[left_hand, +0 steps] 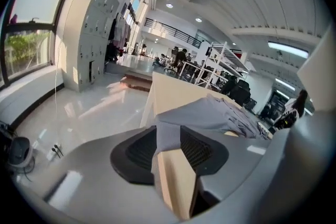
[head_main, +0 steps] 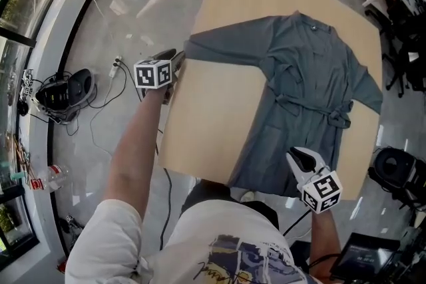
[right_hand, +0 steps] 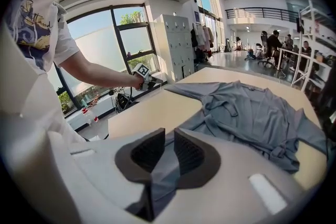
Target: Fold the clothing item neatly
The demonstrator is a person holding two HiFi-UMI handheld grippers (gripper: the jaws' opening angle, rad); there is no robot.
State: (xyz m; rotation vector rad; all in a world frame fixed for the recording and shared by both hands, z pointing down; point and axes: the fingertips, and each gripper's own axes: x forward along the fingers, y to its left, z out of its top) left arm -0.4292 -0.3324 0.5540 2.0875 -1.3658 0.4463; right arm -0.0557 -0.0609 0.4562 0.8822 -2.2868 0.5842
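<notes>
My right claw [head_main: 297, 157], lower right, is clamped on the robe's [head_main: 313, 76] hem. My left claw [head_main: 178, 56], middle left, has its jaws apart around the sleeve end [left_hand: 167, 136] at the table [head_main: 206, 116] edge.

Your grey robe [head_main: 313, 76] lies spread flat, front up, on the table [head_main: 206, 123]. Its belt [head_main: 333, 118] is tied at the waist, one sleeve [head_main: 226, 43] reaches your left edge, and the hem is nearest you.
</notes>
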